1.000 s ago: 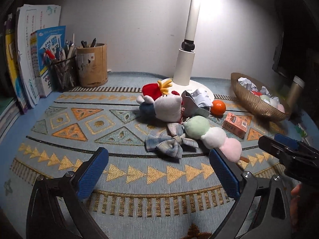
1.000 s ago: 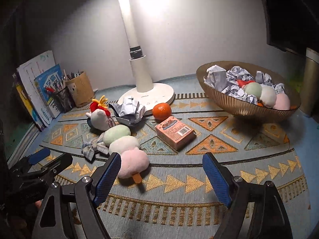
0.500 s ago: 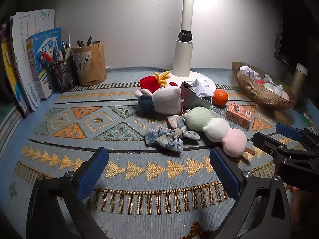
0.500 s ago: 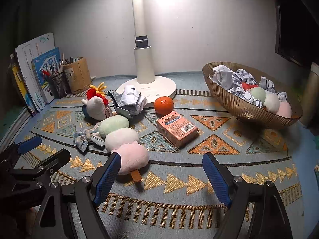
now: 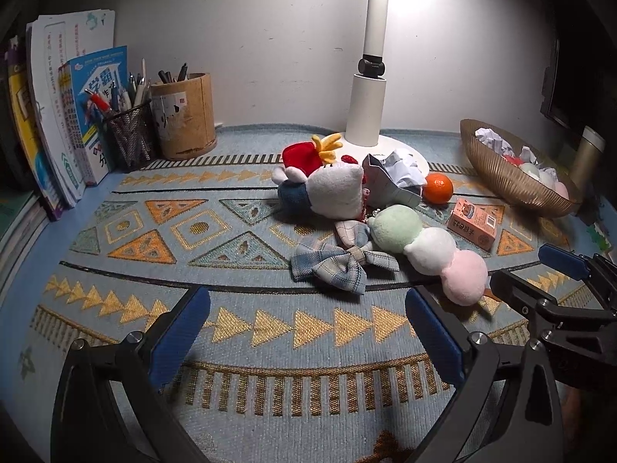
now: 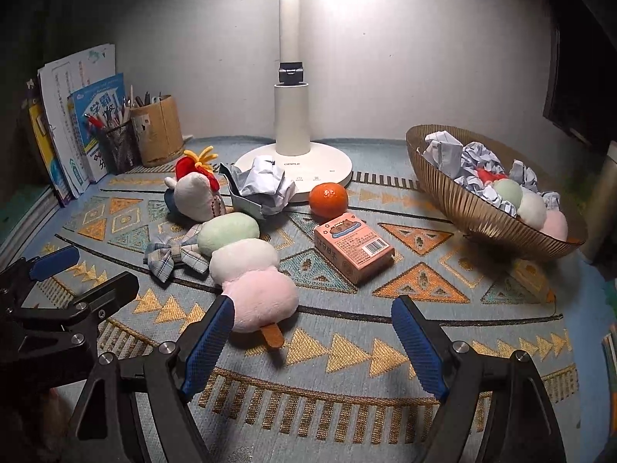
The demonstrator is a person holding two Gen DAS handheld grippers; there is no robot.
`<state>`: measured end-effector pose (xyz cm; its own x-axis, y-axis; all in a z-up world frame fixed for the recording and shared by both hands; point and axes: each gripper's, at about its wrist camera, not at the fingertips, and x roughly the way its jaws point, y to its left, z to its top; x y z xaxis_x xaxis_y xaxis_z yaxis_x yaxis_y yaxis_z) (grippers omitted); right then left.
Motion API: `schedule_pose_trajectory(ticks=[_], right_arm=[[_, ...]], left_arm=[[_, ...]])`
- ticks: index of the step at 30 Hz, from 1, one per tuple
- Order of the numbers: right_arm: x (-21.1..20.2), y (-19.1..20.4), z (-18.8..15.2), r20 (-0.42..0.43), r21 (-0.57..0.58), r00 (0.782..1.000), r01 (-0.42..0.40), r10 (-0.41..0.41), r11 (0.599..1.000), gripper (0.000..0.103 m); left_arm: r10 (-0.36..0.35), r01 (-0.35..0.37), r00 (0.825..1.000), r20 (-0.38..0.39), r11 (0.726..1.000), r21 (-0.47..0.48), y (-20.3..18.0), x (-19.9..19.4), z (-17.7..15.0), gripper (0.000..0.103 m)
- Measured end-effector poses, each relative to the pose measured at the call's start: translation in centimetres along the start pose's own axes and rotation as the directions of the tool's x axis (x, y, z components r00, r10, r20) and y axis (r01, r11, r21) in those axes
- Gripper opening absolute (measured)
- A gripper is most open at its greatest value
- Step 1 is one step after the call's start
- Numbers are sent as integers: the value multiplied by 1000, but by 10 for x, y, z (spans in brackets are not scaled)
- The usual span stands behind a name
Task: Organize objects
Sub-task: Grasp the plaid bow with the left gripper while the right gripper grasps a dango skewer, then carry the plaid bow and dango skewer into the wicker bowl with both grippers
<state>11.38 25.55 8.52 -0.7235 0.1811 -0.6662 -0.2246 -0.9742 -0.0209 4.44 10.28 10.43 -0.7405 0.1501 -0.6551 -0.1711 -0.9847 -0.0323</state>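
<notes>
Loose items lie mid-mat: a green-white-pink dango plush [image 6: 246,266] [image 5: 428,250], a plaid bow [image 5: 335,262] [image 6: 173,254], a white plush toy with a red hat [image 5: 327,185] [image 6: 196,193], crumpled paper in a grey paper boat [image 6: 262,189] [image 5: 397,177], an orange [image 6: 328,200] [image 5: 437,188] and a pink carton [image 6: 353,247] [image 5: 472,223]. My left gripper [image 5: 306,328] stands open over bare mat in front of the bow. My right gripper [image 6: 312,335] is open just before the dango's pink end and stick, holding nothing.
A ribbed golden bowl [image 6: 474,216] [image 5: 501,177] at right holds crumpled paper and another dango. The white lamp base [image 6: 293,162] stands at the back. Books [image 5: 65,123], a mesh pen cup [image 5: 129,139] and a wooden pen holder [image 5: 185,115] line the back left. A metal tumbler [image 5: 586,154] stands far right.
Both views have levelled out from a tilt, the right one by a slight roll. The objects on the mat stay where they were, and both grippers stay open.
</notes>
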Motion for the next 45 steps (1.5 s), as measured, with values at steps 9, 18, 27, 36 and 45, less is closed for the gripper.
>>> schedule_pose_trajectory(ticks=[9,18,27,36,45], right_arm=[[32,5,18,-232,-9,950,-219,211,976,60],[75,25,35,-253,-84,944,-240,212,967,53],[18,-1,23,-181,-44,965,-199,188,979,48],[4,-24,-23,-231,34,962,-139,143,990,49],[1,-25,-31,-209,39,968,-132,137,990,75]], left_arm=[[-21,50,993,-117,967,250,-10,32,22,88],[-142,195,958,-251,960,201,-9,84,40,68],[-265,305,942,-208,932,193,-17,29,22,22],[-357,416,891,-281,891,185,-31,6,-19,37],[-298,357,923,-243,899,255,-33,-2,-16,100]])
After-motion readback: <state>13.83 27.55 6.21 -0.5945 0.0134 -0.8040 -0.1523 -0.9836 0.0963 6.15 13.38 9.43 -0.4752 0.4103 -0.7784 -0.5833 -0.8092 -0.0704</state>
